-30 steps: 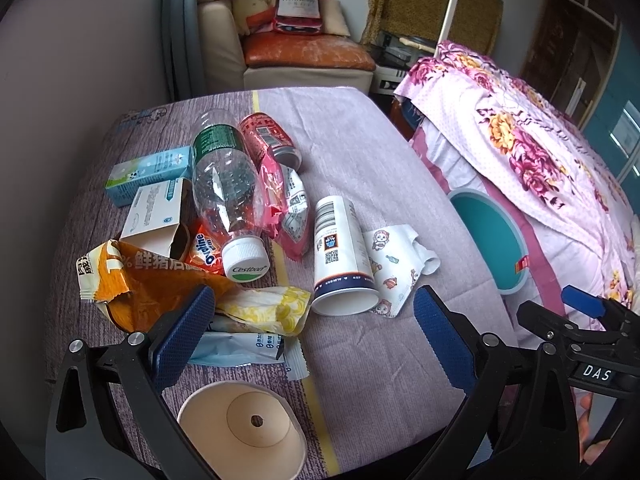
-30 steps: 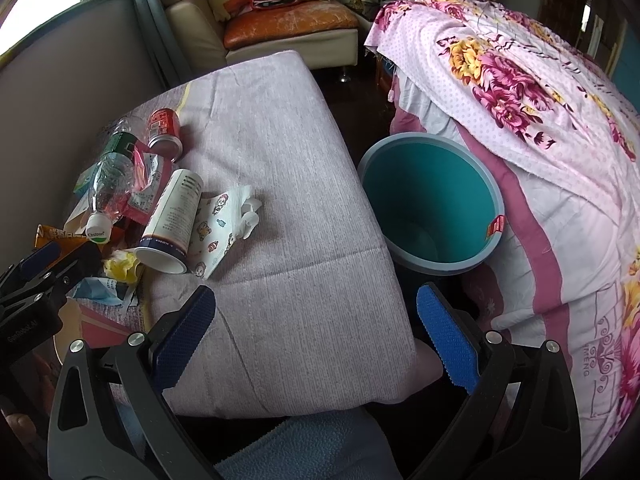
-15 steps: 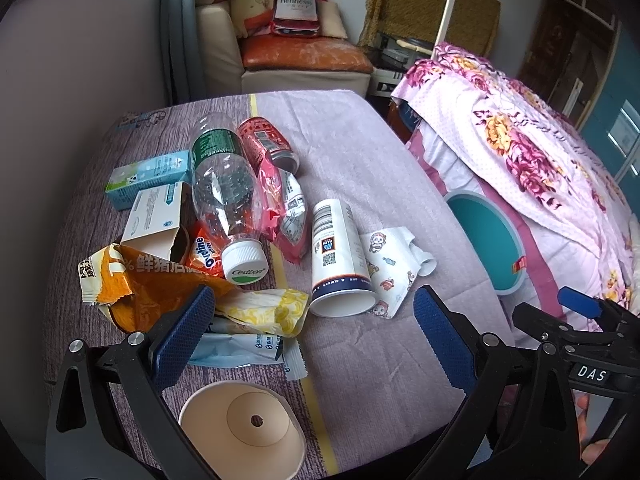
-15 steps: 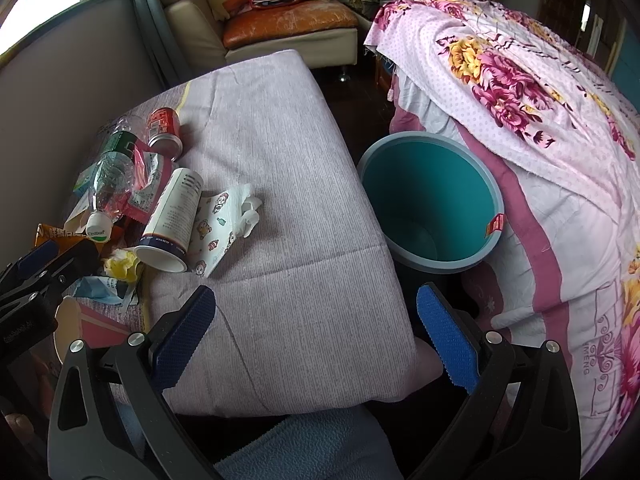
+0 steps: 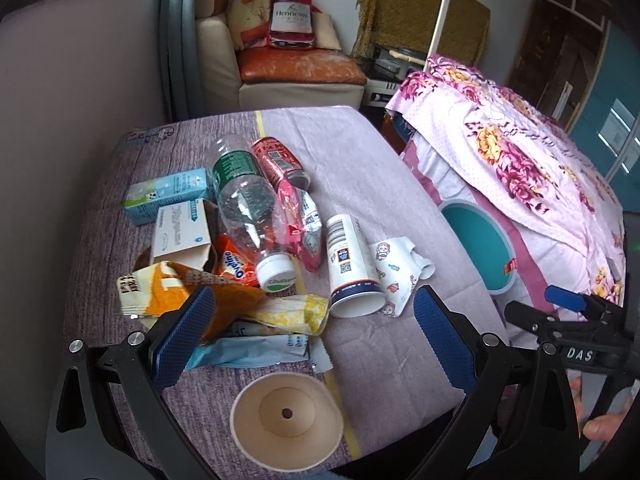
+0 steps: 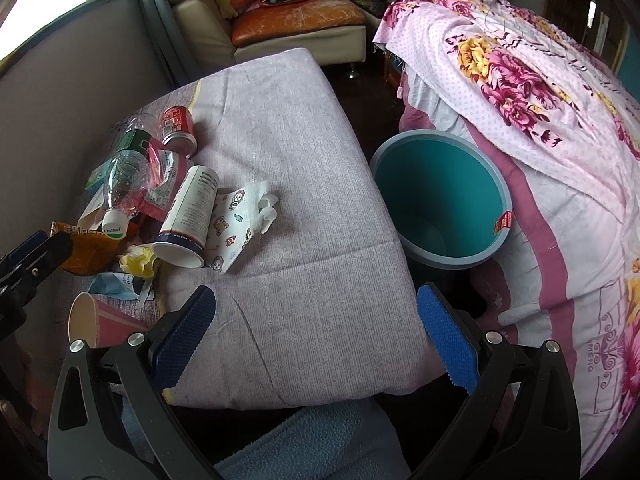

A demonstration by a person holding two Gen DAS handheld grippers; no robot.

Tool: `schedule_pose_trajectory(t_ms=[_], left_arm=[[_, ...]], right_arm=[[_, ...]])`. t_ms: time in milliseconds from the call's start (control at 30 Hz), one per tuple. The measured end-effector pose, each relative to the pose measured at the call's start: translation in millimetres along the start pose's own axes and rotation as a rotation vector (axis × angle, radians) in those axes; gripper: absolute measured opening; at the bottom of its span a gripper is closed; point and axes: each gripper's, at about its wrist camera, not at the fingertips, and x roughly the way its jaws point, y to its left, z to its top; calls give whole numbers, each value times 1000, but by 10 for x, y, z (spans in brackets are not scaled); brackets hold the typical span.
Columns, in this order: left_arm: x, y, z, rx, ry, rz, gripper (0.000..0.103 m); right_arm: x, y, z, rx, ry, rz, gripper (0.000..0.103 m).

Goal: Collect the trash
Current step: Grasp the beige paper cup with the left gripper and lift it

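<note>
Both claws hang with jaws spread wide and nothing between them. The left claw (image 5: 306,326) hovers over the counter's (image 6: 312,280) near-left corner, right above the litter heap; the right claw (image 6: 316,330) sits over the bare near edge, beside the teal bin (image 6: 496,184) that stands on the floor just off the counter's right edge. The nearest piece to the left claw is the paper cup (image 5: 286,420), lying on its side at the near edge with its mouth facing the claw, long axis running away toward the heap. Just beyond lie wrappers (image 5: 256,350) and a taller white cup (image 5: 350,268). I judge the left claw better placed for the first pick
</note>
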Motion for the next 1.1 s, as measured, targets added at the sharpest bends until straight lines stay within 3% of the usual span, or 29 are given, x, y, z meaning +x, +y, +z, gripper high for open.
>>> schedule_pose_trajectory(t_ms=[167, 300, 433, 533, 767, 833, 867, 900, 1000, 1100], left_arm=[[-151, 266, -279, 26, 86, -64, 99], [-171, 264, -501, 45, 152, -122, 99], [-20, 157, -657, 78, 200, -108, 99], [112, 165, -747, 64, 245, -123, 99], [382, 276, -867, 16, 283, -77, 99], [423, 353, -879, -16, 281, -71, 87], [437, 401, -877, -40, 286, -81, 67], [437, 434, -867, -59, 287, -91, 60], [306, 478, -823, -64, 243, -58, 58], [106, 414, -733, -59, 217, -103, 58]], right_arm=[[-9, 114, 3, -24, 4, 29, 97], [20, 239, 7, -44, 20, 68, 97], [37, 318, 4, -61, 25, 83, 97], [94, 323, 18, -58, 41, 85, 97], [268, 292, 52, -21, 94, 123, 97], [301, 279, 46, -13, 105, 126, 97], [312, 273, 45, -11, 108, 126, 97], [318, 265, 45, -9, 109, 126, 97], [303, 244, 68, -6, 98, 140, 97], [294, 223, 129, 3, 94, 171, 97]])
